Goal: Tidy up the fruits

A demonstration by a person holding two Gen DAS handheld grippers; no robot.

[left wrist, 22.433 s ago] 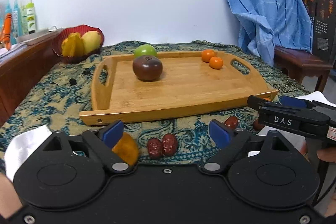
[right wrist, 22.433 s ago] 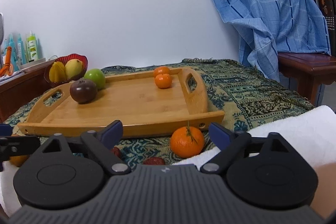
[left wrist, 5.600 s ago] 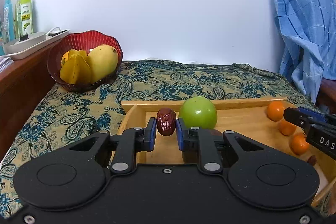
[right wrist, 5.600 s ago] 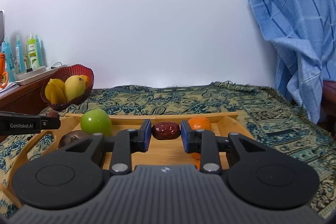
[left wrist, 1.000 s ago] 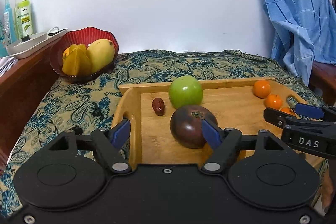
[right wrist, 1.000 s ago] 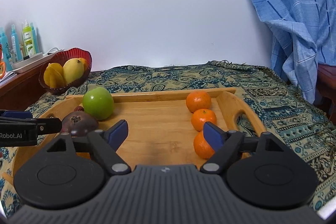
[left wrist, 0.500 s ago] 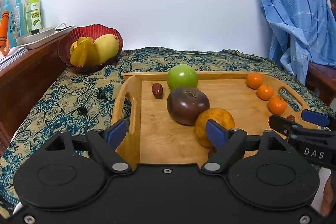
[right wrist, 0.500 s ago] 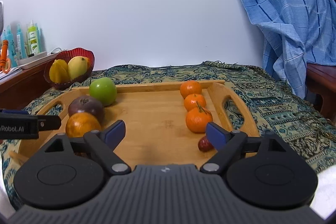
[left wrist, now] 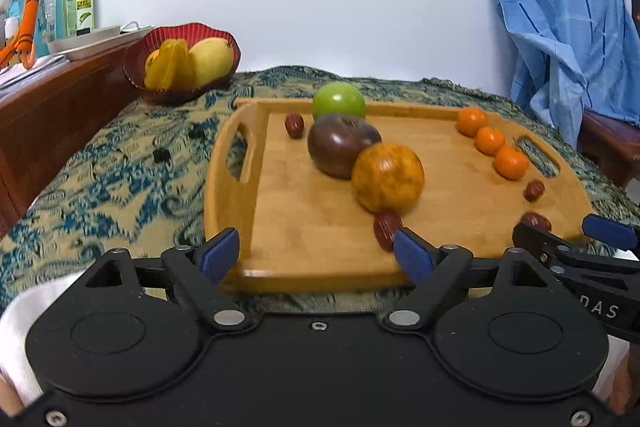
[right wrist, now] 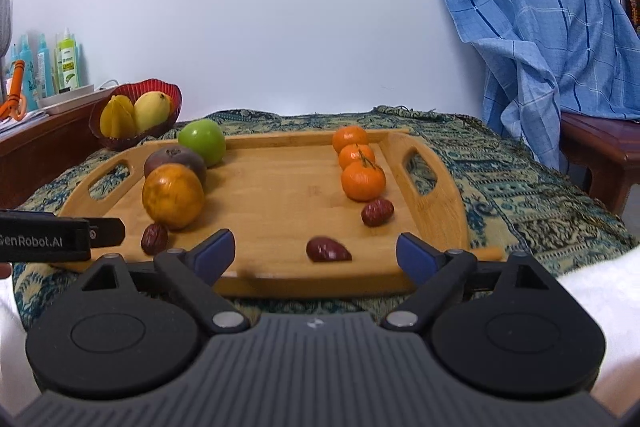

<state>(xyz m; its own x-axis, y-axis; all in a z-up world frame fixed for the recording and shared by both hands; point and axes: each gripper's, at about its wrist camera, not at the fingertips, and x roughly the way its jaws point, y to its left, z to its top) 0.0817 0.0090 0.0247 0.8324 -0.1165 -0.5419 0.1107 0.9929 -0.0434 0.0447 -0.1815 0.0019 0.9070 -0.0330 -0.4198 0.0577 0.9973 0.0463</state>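
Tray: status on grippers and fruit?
Both hand-held grippers, left and right, opening, nothing between jaws. Fruit lined up on wooden tray; dates scattered. Nothing blocking.

A blue checked cloth (right wrist: 540, 39) drapes over dark wooden furniture (a chair, seemingly); green and blue bottles (left wrist: 68, 1) stand on a wooden ledge (left wrist: 52, 95)

Wooden tray (right wrist: 436, 195) laid on patterned cloth (right wrist: 540, 203), three mandarins (right wrist: 362, 179) lined toward 1 o'clock, green apple (right wrist: 202, 141) at 11 o'clock, right gripper (right wrist: 316, 255) with jaws opening, nothing held.
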